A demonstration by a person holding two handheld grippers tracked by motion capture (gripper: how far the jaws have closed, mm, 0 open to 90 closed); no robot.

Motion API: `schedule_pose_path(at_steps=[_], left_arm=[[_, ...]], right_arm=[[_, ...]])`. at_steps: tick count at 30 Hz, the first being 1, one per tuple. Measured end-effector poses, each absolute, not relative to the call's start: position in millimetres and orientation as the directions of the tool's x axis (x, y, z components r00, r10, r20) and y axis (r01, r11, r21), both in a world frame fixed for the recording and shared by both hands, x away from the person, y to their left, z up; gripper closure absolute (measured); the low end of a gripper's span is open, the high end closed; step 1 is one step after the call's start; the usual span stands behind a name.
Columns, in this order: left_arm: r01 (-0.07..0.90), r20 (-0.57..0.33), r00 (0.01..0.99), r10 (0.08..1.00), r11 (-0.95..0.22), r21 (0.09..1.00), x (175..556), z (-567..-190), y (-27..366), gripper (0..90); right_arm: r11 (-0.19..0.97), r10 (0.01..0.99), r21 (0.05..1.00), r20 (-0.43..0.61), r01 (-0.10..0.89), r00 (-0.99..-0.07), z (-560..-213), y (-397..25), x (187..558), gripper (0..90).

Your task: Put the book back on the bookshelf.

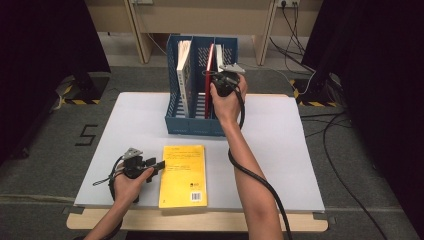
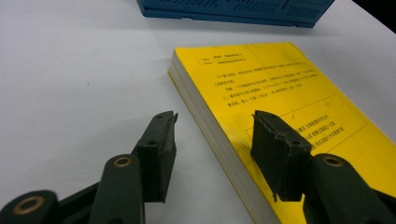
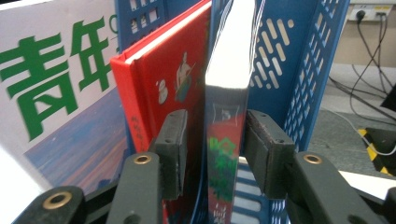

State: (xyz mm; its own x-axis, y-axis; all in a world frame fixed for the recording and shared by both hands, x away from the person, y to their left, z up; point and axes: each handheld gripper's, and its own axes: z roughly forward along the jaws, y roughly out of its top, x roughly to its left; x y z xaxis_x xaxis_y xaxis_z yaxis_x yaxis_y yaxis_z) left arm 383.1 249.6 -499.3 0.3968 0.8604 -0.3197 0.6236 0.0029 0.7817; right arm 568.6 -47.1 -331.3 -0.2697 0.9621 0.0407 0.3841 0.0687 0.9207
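Right gripper (image 3: 212,149) up at the blue perforated plastic file rack (image 1: 174,107) at the table's far side, jaws spread on either side of the spine of a slim glossy-covered book (image 3: 227,121) standing upright in the rightmost compartment; small gaps visible both sides, so open, not yet clamped. Red hardcover book (image 3: 170,79) just beside, past the divider, in the next compartment. White-covered book with green characters (image 3: 51,84) further over.

Left gripper (image 2: 212,140) low over the white table (image 1: 280,150), jaws open, straddling the long edge of a thick yellow paperback (image 2: 280,88) lying flat near the front edge, in front of the rack. One jaw over the cover, the other beside the page block; no contact certain.

Handling, judged: slim book light, stiff enough along the spine, cover glossy and probably slippery; best taken square on the spine, mid-height, firm squeeze. Yellow paperback heavier, soft-covered, likely to sag and fan if pinched at one edge; best taken near the spine side, deep bite.
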Motion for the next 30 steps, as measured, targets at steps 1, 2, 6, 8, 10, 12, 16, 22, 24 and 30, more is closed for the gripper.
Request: schedule_pose_path(at_steps=[1, 2, 6, 8, 10, 12, 16, 22, 24, 30], left_arm=[[0.624, -0.319, 0.397, 0.861, 0.002, 0.782, 383, -499, 250, 48.4], [0.624, -0.319, 0.396, 0.861, 0.002, 0.781, 383, -499, 250, 48.4], [0.623, -0.315, 0.399, 0.861, -0.002, 0.782, 383, -499, 249, 48.3], [0.624, -0.316, 0.400, 0.860, -0.003, 0.781, 383, -499, 248, 48.3], [0.621, -0.317, 0.401, 0.860, -0.001, 0.783, 383, -499, 248, 48.3], [0.622, -0.315, 0.400, 0.861, -0.002, 0.783, 383, -499, 248, 48.4], [0.623, -0.316, 0.401, 0.860, -0.003, 0.782, 383, -499, 247, 48.4], [0.622, -0.320, 0.400, 0.859, 0.002, 0.783, 383, -499, 246, 48.3], [0.621, -0.317, 0.403, 0.859, -0.001, 0.784, 383, -498, 246, 48.4], [0.622, -0.323, 0.400, 0.858, 0.004, 0.783, 382, -498, 246, 48.5]], right_arm=[[0.057, 0.963, 0.919, 0.053, 0.390, -0.266, -332, -48, 567, 59.8], [0.052, 0.962, 0.917, 0.059, 0.394, -0.266, -332, -49, 566, 59.8], [0.051, 0.961, 0.916, 0.063, 0.398, -0.268, -333, -52, 561, 59.6], [0.052, 0.960, 0.917, 0.063, 0.395, -0.273, -332, -54, 557, 59.5], [0.060, 0.959, 0.918, 0.056, 0.391, -0.278, -330, -55, 554, 59.4], [0.052, 0.957, 0.915, 0.069, 0.400, -0.282, -329, -56, 549, 59.3], [0.041, 0.952, 0.909, 0.090, 0.414, -0.294, -331, -60, 541, 59.4], [0.046, 0.941, 0.891, 0.113, 0.453, -0.318, -334, -67, 530, 59.6], [0.040, 0.936, 0.882, 0.131, 0.469, -0.326, -334, -70, 526, 59.9], [0.043, 0.930, 0.859, 0.152, 0.510, -0.335, -336, -78, 515, 59.9]])
